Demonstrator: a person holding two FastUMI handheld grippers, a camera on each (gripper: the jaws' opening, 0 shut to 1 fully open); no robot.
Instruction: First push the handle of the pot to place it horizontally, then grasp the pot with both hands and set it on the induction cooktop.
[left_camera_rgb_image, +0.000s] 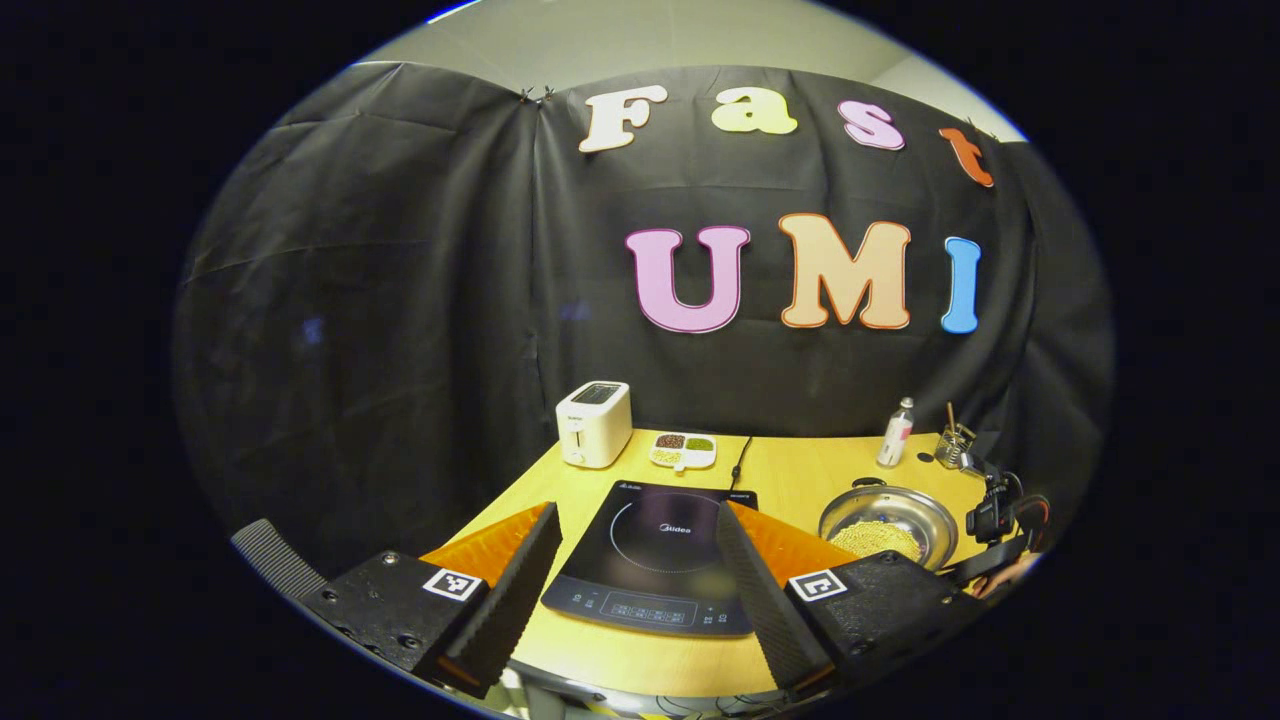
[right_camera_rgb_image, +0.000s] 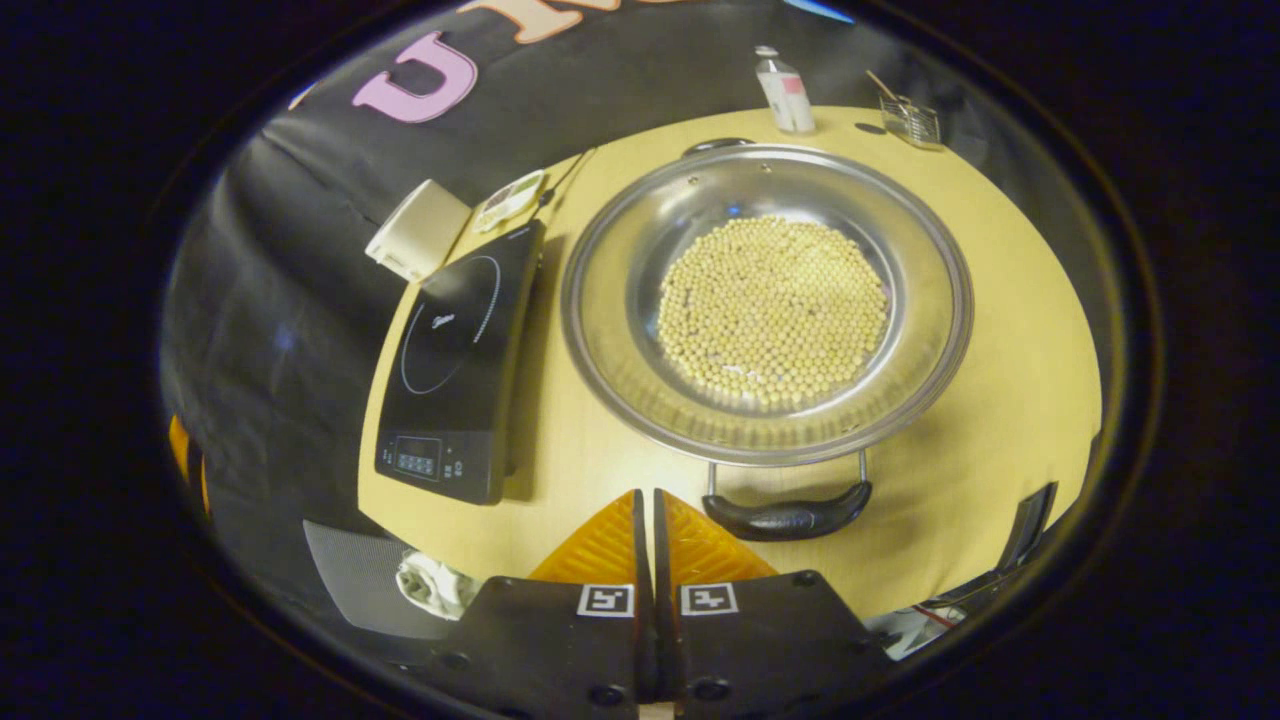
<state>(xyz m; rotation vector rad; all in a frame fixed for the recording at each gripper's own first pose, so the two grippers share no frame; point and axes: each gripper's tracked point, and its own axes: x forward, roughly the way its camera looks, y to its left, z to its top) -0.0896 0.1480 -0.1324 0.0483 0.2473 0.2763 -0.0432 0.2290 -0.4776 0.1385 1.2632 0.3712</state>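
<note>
The right tongs (right_camera_rgb_image: 646, 510) are closed, the two fingers pressed together with nothing between them. They hang over the counter (right_camera_rgb_image: 1000, 330) just beside the near handle (right_camera_rgb_image: 787, 517) of the pot, at its left end, but I cannot tell if they touch it. This handle is dark and lies crosswise below the pot's rim.

The left tongs (left_camera_rgb_image: 635, 545) are wide open and hold nothing. They hang above the near edge of the counter, in front of the induction cooktop (left_camera_rgb_image: 655, 565), which shows between the two fingers.

The pot (right_camera_rgb_image: 766, 300) is a wide, shallow metal one, and a flat layer of small yellow beans (right_camera_rgb_image: 772, 310) covers its bottom. It stands on the counter just to the right of the induction cooktop, not on it. A second handle (right_camera_rgb_image: 716, 146) shows at the far side of the pot.

Behind the cooktop, a white toaster (left_camera_rgb_image: 593, 422) stands near the back left corner of the counter. A small divided dish (left_camera_rgb_image: 682, 450) with different grains lies beside it. Behind the pot, a bottle (right_camera_rgb_image: 785, 90) stands upright, and to the right of it is a small wire holder (right_camera_rgb_image: 910, 120) with sticks in it.

In the left gripper view, the other gripper's dark body (left_camera_rgb_image: 1000, 515) shows to the right of the pot.
</note>
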